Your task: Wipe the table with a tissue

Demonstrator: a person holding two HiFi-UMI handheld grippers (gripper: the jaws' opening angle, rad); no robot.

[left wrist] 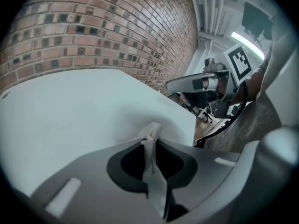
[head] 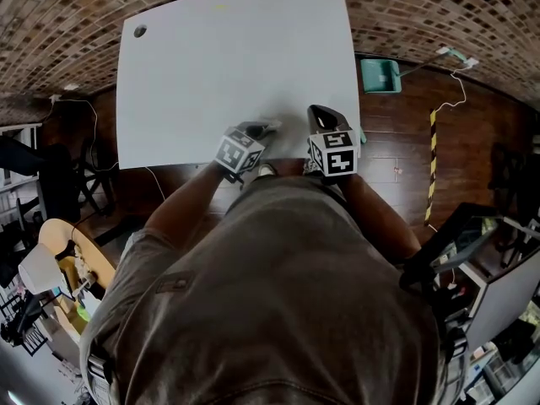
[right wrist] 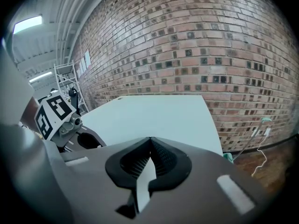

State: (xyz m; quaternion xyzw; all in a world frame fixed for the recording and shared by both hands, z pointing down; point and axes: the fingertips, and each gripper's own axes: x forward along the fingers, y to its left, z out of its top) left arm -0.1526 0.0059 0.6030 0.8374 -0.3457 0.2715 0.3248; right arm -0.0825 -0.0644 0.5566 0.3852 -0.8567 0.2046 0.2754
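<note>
Left jaws: the left gripper is clamped on a white tissue, a thin fold pinched upright between the closed jaws with its crumpled tip poking out past them.
Right jaws: the right gripper has its jaws pressed together with nothing between them.
Tissue: it sits at the near edge of the table, its tip over the white top; whether it touches the surface cannot be told.
Grippers: in the head view the left gripper and the right gripper are side by side over the table's near edge, close but apart, each bearing a marker cube.
Cross views: each gripper shows in the other's camera, the right one level with the table's corner, the left one low at the side.
Table: a plain white rectangle with a small round hole near its far left corner.
Person: arms reach forward from a grey shirt.
Surroundings: a brick wall runs behind the table; a teal dustpan lies on the wooden floor to the right, near a strip of yellow-and-black tape.
</note>
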